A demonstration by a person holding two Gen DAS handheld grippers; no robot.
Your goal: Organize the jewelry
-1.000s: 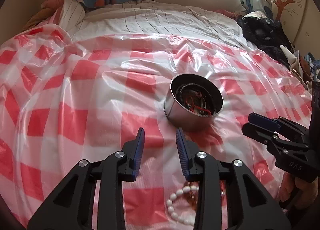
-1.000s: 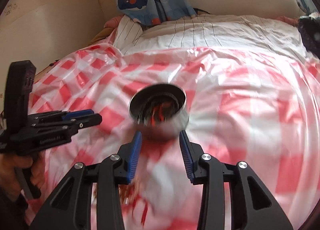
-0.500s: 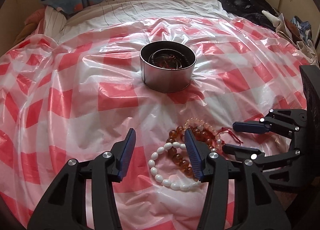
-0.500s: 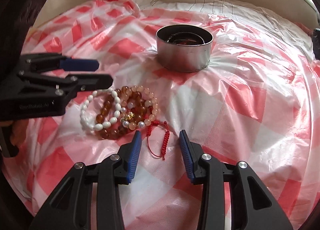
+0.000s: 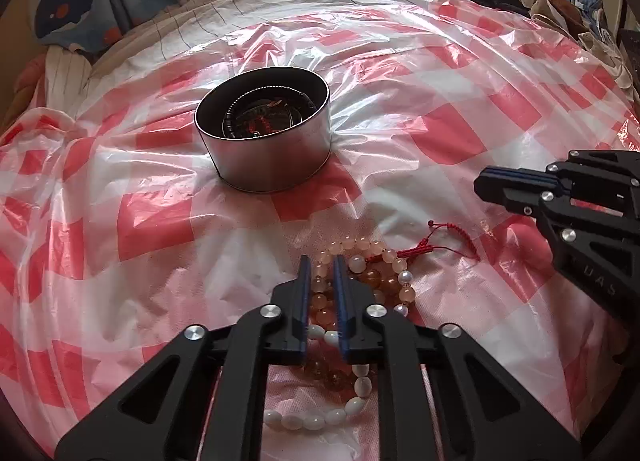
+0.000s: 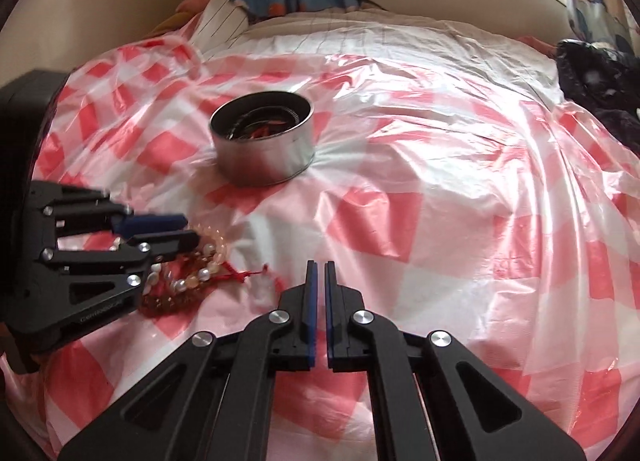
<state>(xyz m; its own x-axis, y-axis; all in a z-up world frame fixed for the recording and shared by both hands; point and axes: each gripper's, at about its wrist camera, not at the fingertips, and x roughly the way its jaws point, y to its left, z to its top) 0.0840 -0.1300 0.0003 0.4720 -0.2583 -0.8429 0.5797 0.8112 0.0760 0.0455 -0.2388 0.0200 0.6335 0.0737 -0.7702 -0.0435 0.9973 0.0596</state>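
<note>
Both tongs have just been closing; the left tongs now pinch a pale bead bracelet from the pile on the bed, surely to carry it to the metal tin; the right tongs stand shut and empty beside the red cord bracelet.

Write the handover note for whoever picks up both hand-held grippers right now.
Left hand-held gripper: shut, apparently on a strand of the peach bead bracelet in the pile.
Right hand-held gripper: shut and empty, over the checked plastic sheet, to the right of the pile.
Things: the round metal tin stands further back and already holds some dark and red pieces. Near the grippers, the peach bracelet, the amber bead bracelet, the white bead bracelet and the red cord bracelet lie tangled together.
Done: some jewelry is in the tin.
Left: move the pile into the tin.
</note>
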